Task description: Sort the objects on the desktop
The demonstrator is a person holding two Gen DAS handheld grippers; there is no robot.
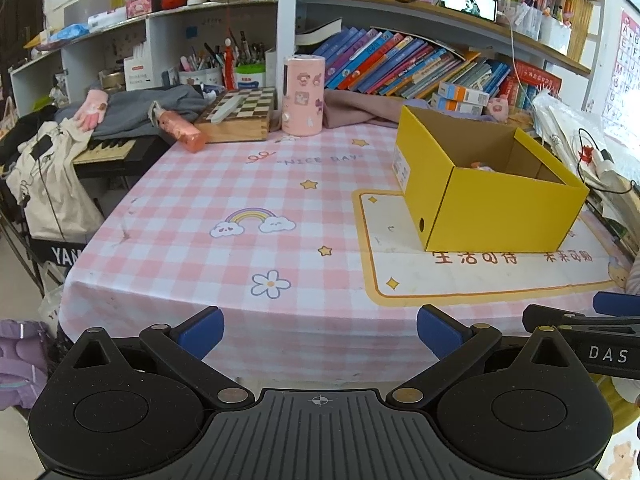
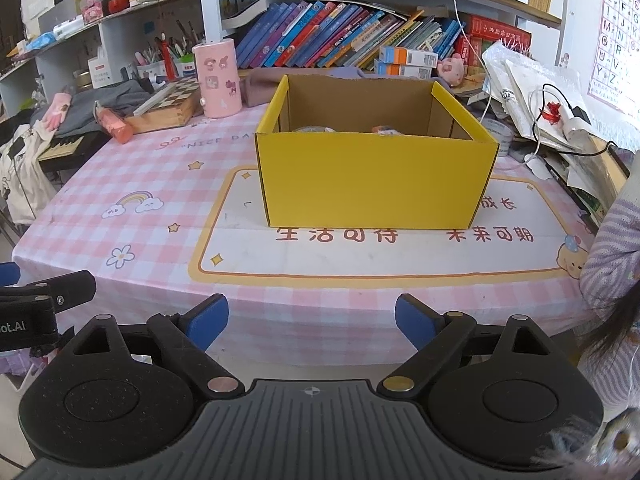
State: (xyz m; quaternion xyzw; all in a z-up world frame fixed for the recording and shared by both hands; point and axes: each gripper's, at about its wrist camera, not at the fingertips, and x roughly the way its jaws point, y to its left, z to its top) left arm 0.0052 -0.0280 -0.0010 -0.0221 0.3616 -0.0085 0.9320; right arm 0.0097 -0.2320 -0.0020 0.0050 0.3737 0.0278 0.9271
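Observation:
A yellow cardboard box (image 2: 372,180) stands open on a white desk mat (image 2: 376,256); it also shows in the left wrist view (image 1: 496,212). Small items (image 2: 384,130) lie inside it, mostly hidden by its wall. My left gripper (image 1: 320,330) is open and empty, held off the table's front edge, left of the box. My right gripper (image 2: 312,320) is open and empty, in front of the box and well short of it. Each gripper's tip shows in the other's view.
A pink cylinder (image 1: 303,96), a wooden chessboard box (image 1: 236,114) and an orange-pink bottle (image 1: 182,130) stand at the table's back left. Books fill the shelf (image 2: 344,36) behind. Bags and cables (image 2: 536,92) pile at the right. A child in a striped sleeve (image 2: 612,256) is at the right edge.

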